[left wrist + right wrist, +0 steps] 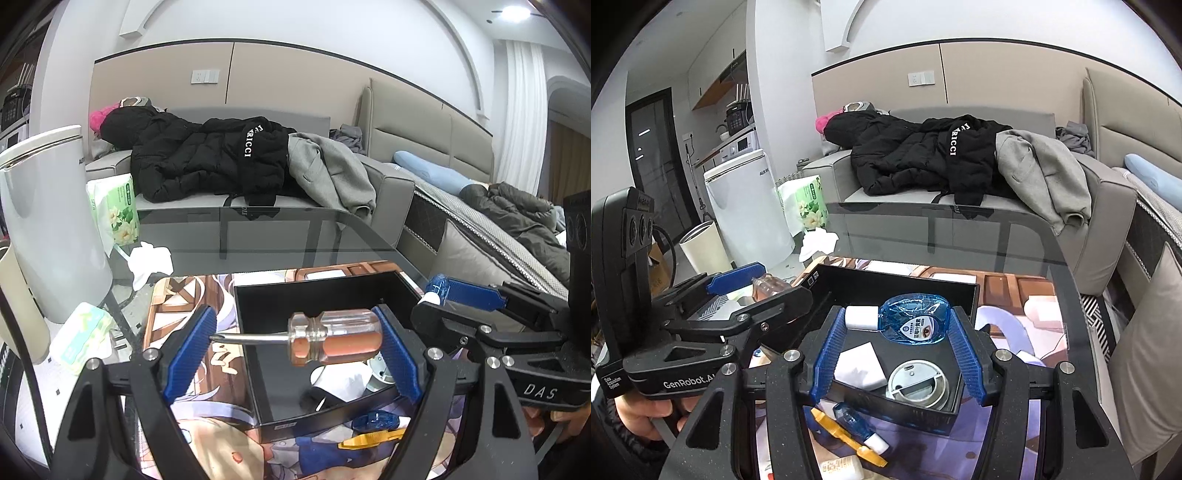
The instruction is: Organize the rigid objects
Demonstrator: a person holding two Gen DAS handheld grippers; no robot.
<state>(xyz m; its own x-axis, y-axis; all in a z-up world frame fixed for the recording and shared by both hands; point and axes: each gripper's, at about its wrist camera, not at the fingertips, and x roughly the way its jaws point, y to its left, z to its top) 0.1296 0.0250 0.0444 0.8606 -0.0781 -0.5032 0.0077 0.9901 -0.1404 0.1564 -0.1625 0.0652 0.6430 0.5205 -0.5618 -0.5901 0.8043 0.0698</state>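
Both grippers hover over the black box [964, 295]: left gripper [295, 341] clamps a screwdriver [334, 339] lying crosswise, right gripper [895, 328] pinches a blue bottle [914, 319].

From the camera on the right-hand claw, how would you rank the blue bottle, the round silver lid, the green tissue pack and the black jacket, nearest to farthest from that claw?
1. Blue bottle: clamped between the right gripper's pads.
2. Round silver lid: just below, inside the black box.
3. Green tissue pack: far left, past the box.
4. Black jacket: on the sofa, beyond the table.
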